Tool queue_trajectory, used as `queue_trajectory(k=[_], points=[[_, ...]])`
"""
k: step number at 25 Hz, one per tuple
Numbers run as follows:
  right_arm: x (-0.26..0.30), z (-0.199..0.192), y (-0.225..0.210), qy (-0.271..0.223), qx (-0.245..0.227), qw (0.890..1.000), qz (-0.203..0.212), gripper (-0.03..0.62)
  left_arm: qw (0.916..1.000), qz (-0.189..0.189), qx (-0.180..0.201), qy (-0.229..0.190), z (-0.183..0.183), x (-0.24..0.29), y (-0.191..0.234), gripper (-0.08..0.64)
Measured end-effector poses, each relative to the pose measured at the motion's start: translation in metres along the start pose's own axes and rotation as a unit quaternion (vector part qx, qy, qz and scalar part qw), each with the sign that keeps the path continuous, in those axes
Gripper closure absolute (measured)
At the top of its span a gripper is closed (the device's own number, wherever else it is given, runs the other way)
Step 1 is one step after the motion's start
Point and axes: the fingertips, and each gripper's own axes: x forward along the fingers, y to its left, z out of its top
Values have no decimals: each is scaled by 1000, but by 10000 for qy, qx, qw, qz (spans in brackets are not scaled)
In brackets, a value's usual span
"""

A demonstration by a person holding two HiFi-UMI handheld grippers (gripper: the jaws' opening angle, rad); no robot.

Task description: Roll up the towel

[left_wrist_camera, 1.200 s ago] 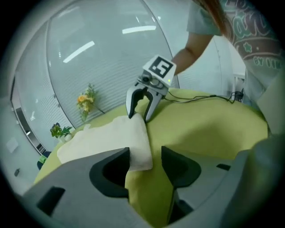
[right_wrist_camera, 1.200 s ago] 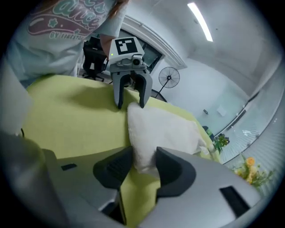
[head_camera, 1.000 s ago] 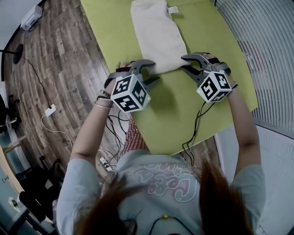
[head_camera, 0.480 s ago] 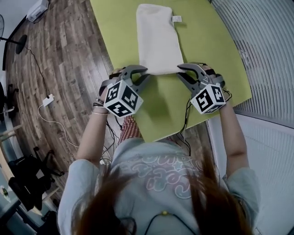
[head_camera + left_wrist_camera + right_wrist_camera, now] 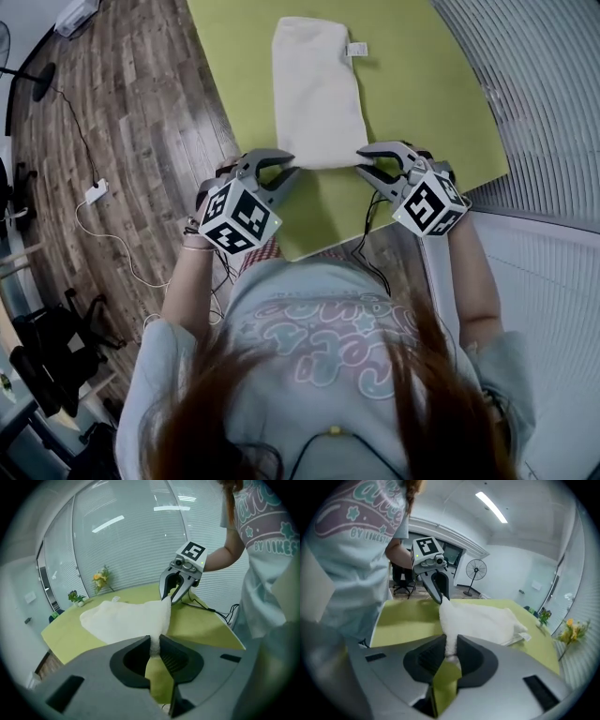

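Observation:
A cream towel (image 5: 317, 89) lies lengthwise on the yellow-green table (image 5: 422, 84), a small label (image 5: 355, 49) at its far right corner. My left gripper (image 5: 281, 174) is shut on the towel's near left corner and my right gripper (image 5: 367, 170) on its near right corner. In the left gripper view the towel (image 5: 124, 618) runs up out of the pinched jaws (image 5: 154, 646), with the right gripper (image 5: 169, 595) holding the other corner. The right gripper view mirrors this: cloth (image 5: 483, 618) is clamped in the jaws (image 5: 451, 648), and the left gripper (image 5: 439, 594) is opposite.
The table's near edge (image 5: 309, 251) lies just below the grippers. Cables (image 5: 370, 244) hang off it. Small potted flowers (image 5: 101, 579) stand at the far end. Wood floor (image 5: 122, 141) is to the left, a slatted glass wall (image 5: 544, 112) to the right. A standing fan (image 5: 476, 571) is behind.
The left jaws were open at the towel's corner and have shut on it. Both grippers have drawn the towel toward the table's near edge.

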Motion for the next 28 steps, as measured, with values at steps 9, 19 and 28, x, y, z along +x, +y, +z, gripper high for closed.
queue_trajectory(k=[9,19,28], points=[[10,0,-34,-336,1428,9867,703,514,9986,-271,-426,175,1,15,42,499],[1,12,-57,-284,227,9982,-477,430,9958,-497,-587,504,-1,35,62,499],[53,26,-13,390,-993,9942,-141,372,9944,-461,-804,506,-2,38,64,499]])
